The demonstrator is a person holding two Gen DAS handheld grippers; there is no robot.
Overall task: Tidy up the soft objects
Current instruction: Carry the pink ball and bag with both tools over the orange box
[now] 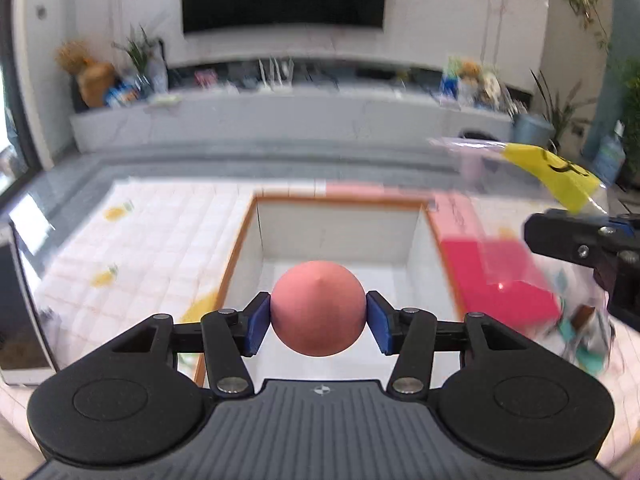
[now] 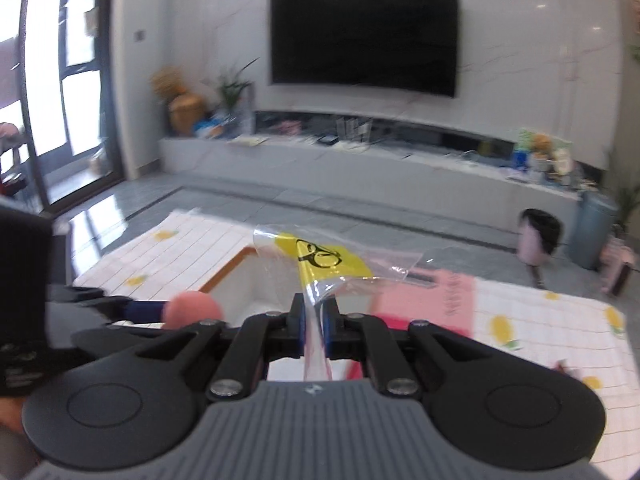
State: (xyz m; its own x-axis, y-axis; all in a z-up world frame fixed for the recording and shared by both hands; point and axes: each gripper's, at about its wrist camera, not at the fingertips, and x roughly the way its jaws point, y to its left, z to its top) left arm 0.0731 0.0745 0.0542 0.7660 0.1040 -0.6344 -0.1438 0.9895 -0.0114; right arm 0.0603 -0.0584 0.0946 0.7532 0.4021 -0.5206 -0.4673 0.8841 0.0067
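My left gripper [image 1: 319,322] is shut on a pink soft ball [image 1: 319,308], its blue pads pressing both sides. The ball hangs over an open white box with an orange rim [image 1: 340,198]. My right gripper [image 2: 315,326] is shut on a clear plastic bag [image 2: 316,296] with a yellow biohazard label [image 2: 320,258], held up above the table. In the left wrist view that bag [image 1: 556,168] floats at the right, above the right gripper's black body [image 1: 580,240]. In the right wrist view the ball [image 2: 192,310] and the box [image 2: 248,276] show at the left.
A checked cloth with yellow fruit prints [image 1: 132,248] covers the table. A pink-and-red box [image 1: 500,276] lies right of the white box, with small blurred items [image 1: 584,336] beside it. A pale device [image 1: 24,320] sits at the left edge. A TV wall and cluttered shelf stand beyond.
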